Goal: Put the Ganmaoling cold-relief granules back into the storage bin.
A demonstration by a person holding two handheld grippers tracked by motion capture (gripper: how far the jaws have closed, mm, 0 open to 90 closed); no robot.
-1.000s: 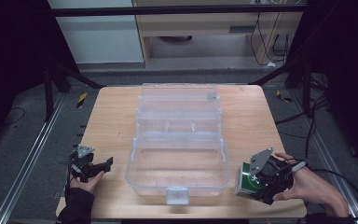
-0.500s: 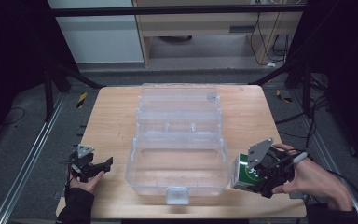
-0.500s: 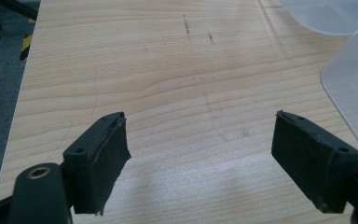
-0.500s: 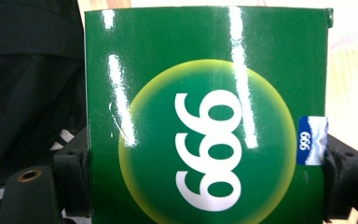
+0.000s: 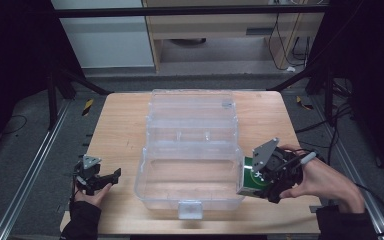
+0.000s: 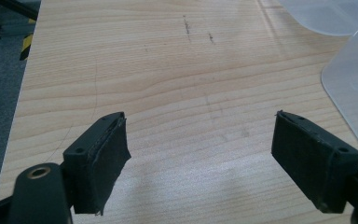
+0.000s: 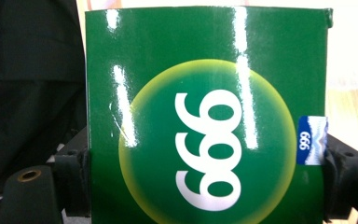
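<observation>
Near right: right gripper (image 5: pixel 261 181) fingers clenched on a glossy green carton printed "999" (image 7: pixel 207 116), held just beside the right wall of the clear plastic hinged box (image 5: pixel 190 165); contact uncertain. Near left: left gripper (image 6: pixel 200 158) fingers released, spread wide over bare light wooden counter (image 5: pixel 120 130). Centre to far: box lid lies open.
</observation>
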